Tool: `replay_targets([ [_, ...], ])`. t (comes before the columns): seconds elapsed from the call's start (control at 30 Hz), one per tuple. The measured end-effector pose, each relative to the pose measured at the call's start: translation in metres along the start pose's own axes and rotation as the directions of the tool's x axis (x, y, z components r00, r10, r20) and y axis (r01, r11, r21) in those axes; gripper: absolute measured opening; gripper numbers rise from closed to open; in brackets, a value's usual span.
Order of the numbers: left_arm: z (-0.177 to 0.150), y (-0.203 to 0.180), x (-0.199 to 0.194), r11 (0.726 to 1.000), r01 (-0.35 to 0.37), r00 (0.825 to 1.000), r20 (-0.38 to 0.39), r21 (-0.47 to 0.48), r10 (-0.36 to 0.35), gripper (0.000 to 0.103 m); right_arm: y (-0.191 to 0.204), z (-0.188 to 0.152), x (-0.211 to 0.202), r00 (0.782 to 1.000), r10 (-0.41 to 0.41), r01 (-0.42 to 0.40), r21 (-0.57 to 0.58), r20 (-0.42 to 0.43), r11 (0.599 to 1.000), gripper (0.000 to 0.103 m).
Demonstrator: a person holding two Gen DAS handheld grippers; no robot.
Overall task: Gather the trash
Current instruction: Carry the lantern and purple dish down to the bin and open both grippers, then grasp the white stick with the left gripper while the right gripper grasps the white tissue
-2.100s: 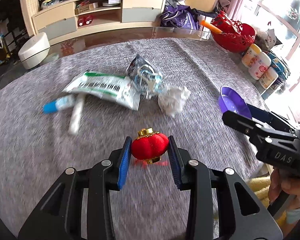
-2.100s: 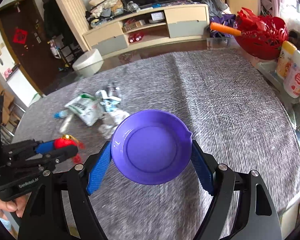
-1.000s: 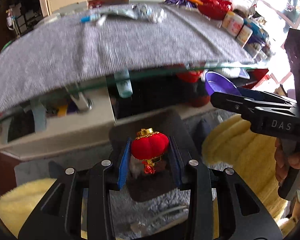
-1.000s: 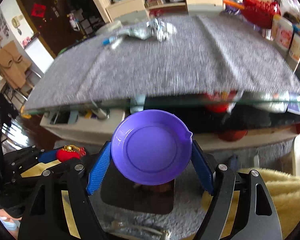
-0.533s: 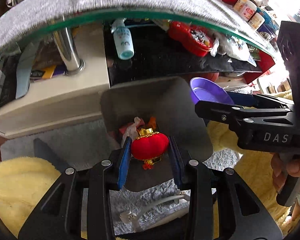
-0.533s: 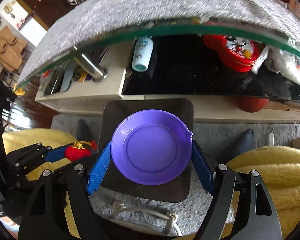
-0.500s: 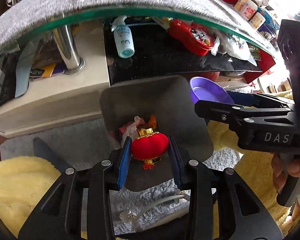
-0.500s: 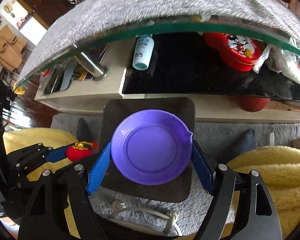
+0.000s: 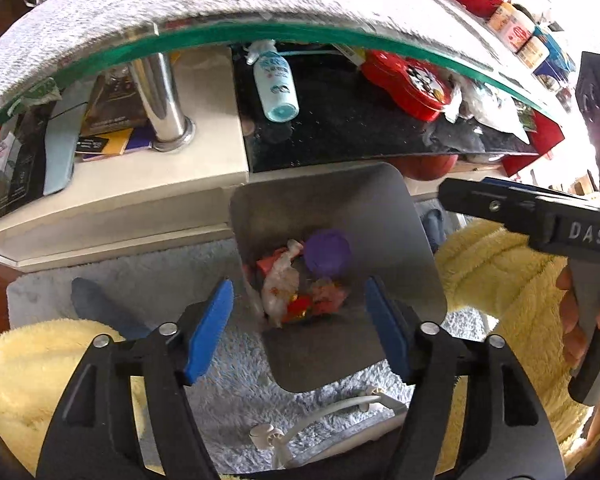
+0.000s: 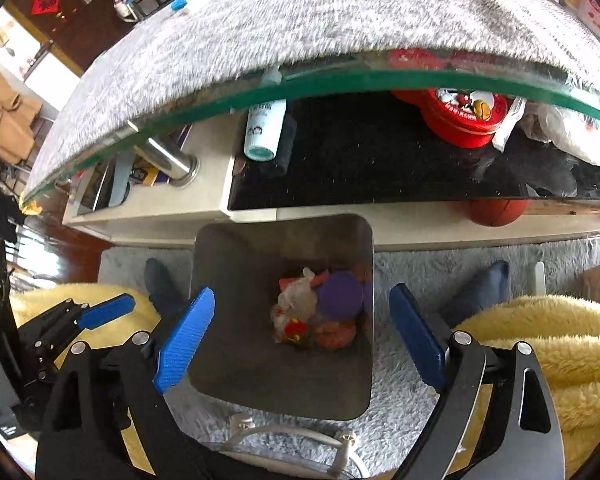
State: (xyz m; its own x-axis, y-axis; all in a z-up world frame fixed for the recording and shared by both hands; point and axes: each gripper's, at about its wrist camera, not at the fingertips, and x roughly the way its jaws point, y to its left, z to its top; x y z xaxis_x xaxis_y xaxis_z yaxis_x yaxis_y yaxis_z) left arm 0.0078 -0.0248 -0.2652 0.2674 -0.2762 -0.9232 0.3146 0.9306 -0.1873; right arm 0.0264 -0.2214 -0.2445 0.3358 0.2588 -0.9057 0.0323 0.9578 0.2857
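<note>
Hovering above the grey square metal bin (image 9: 400, 240), left gripper (image 9: 298, 326) just opened, blue pads apart and empty. Same for right gripper (image 10: 300, 338): jaws just spread wide, nothing between. Dropped purple round plastic dish (image 10: 340, 294) lying inside at twelve o'clock of the heap, small red lantern ornament (image 10: 296, 328) at six, beside crumpled white wrapper (image 9: 280, 280). Positioned directly overhead, presumably so releases fall straight in.

A: Bin (image 10: 228, 280): what finish?
B: Smooth matt grey walls, metal or plastic unclear. Purple dish (image 10: 340, 294) inside: smooth plastic.
A: Surroundings?
B: Tabletop edge (image 9: 300, 34): glossy green-tinted glass under rough grey cloth (image 9: 180, 0). Table leg (image 9: 160, 104): polished metal. Rug (image 10: 412, 280): shaggy grey pile. Yellow fabric (image 10: 540, 344): fluffy fleece.
</note>
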Motion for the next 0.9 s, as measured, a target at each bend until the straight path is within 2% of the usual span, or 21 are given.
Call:
replay_targets([
  [0.2,0.017,0.007,-0.018,1.000,-0.016,0.999,0.045,-0.012,0.016,0.073,-0.005,0.019,-0.025,0.997,0.011,-0.012,0.022,0.071,1.000,0.090],
  [0.4,0.048,0.016,-0.045,0.999,-0.014,0.994,0.111,-0.033,0.017,0.076,-0.009,0.051,-0.057,0.986,-0.001,-0.004,0.028,0.166,1.000,0.090],
  [0.5,0.069,0.022,-0.057,0.999,-0.036,0.989,0.140,-0.032,0.040,0.076,-0.012,0.072,-0.065,0.980,-0.010,0.004,0.029,0.200,1.000,0.090],
  [0.9,0.159,0.037,-0.077,0.995,-0.096,0.971,0.217,-0.016,0.097,0.075,-0.015,0.148,-0.064,0.965,-0.043,0.044,-0.001,0.259,0.999,0.090],
])
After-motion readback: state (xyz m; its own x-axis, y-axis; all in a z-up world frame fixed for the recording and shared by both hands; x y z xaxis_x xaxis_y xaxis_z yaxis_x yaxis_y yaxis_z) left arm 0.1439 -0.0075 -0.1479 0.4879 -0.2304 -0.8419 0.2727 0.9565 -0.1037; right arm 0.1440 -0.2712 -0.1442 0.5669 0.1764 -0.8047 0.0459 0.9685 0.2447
